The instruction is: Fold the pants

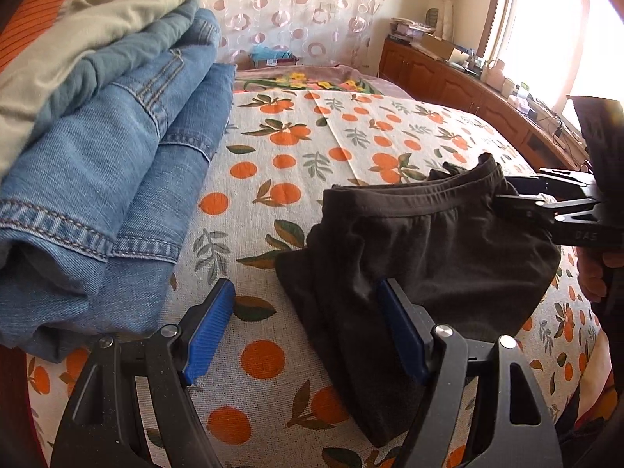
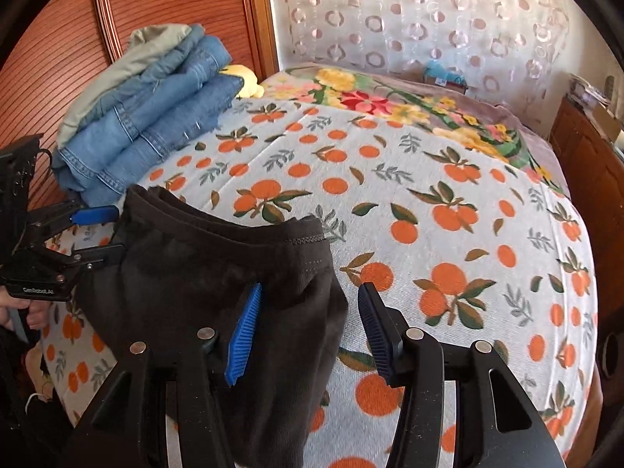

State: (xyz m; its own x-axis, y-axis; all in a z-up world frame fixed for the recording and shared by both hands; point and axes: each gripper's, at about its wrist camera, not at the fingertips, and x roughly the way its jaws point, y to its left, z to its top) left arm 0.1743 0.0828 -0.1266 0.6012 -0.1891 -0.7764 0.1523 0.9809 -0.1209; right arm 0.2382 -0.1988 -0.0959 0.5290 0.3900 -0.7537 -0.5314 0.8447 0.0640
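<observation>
Bedspread [image 2: 390, 179], white cotton printed with oranges and leaves, covers the bed and is the work surface; lots of bare area to the far right.

Stack of folded blue denim jeans [image 1: 117, 148] with a pale green garment on top sits far left against the wooden headboard; looks like the done pile.

Dark brown soft-knit pants [image 1: 429, 249] lie bunched at the near edge of the bed, waistband end raised on the far side, 1 hem with visible stitching showing in the right wrist view. They look partly folded, not yet flat or squared.

Left gripper [image 1: 308, 331]: wide open, holding nothing. Its right blue pad touches or overlaps the near-left edge of the pants; the left pad is over bare bedspread.

Right gripper [image 2: 308, 331]: also wide open, nothing clamped. In its own view the left pad overlaps the cloth and the right pad is over bedspread. In the left wrist view its tips sit at the waistband; actual contact can't be confirmed.

Advice for this step, my read:
- Close each gripper on the full stack of layers at a corner, not 1 ply.
- Lift both ends level and keep slight tension between them.
- Knit is limp and will sag, so lay it down on the bare area and smooth before the next fold.
- Keep clear of the denim stack.
</observation>
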